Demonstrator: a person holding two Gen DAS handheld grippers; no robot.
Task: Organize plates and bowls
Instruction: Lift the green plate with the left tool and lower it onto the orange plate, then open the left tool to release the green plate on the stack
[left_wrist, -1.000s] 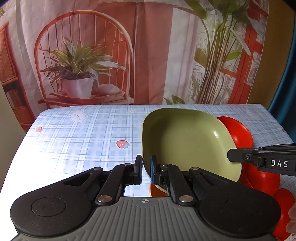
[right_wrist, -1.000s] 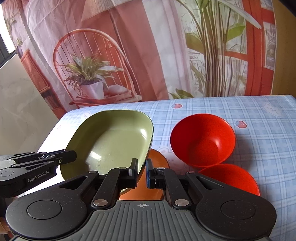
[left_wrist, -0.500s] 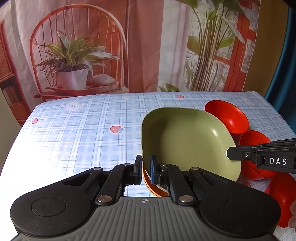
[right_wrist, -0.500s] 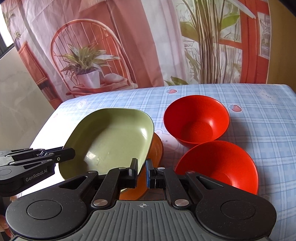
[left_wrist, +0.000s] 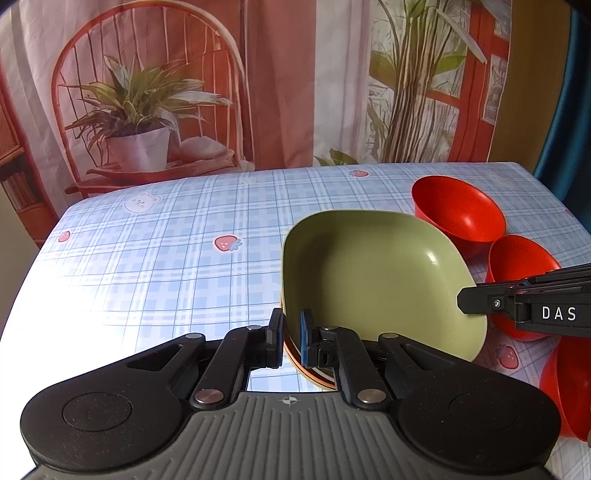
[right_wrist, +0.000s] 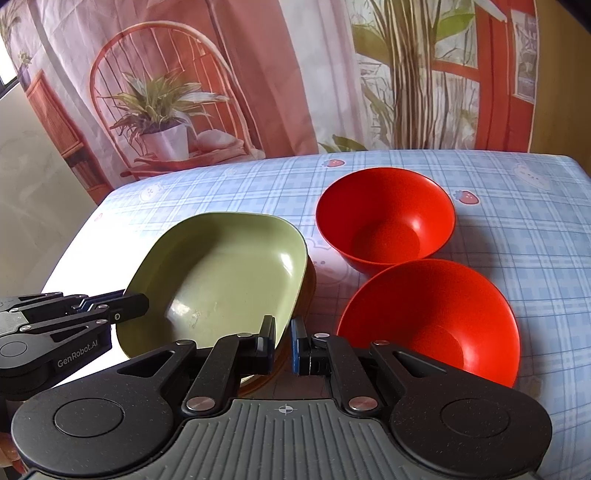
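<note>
A green square plate (left_wrist: 376, 280) (right_wrist: 221, 273) rests on an orange plate (left_wrist: 317, 380) (right_wrist: 308, 291) on the checked tablecloth. My left gripper (left_wrist: 291, 338) is shut on the green plate's near left rim. My right gripper (right_wrist: 282, 341) is shut on the plate's opposite rim; it shows from the side in the left wrist view (left_wrist: 517, 302). The left gripper shows at the left of the right wrist view (right_wrist: 110, 310). Two red bowls stand to the right, one far (right_wrist: 386, 221) (left_wrist: 458, 214), one near (right_wrist: 432, 321) (left_wrist: 524, 273).
A third red bowl (left_wrist: 569, 391) sits at the right edge of the left wrist view. The tablecloth (left_wrist: 166, 258) spreads to the left of the plates. A printed curtain (right_wrist: 258, 74) hangs behind the table's far edge.
Both grippers have lowered the green plate from a tilted, lifted pose onto the orange plate. The red bowls, earlier partly hidden behind it, now show fully.
</note>
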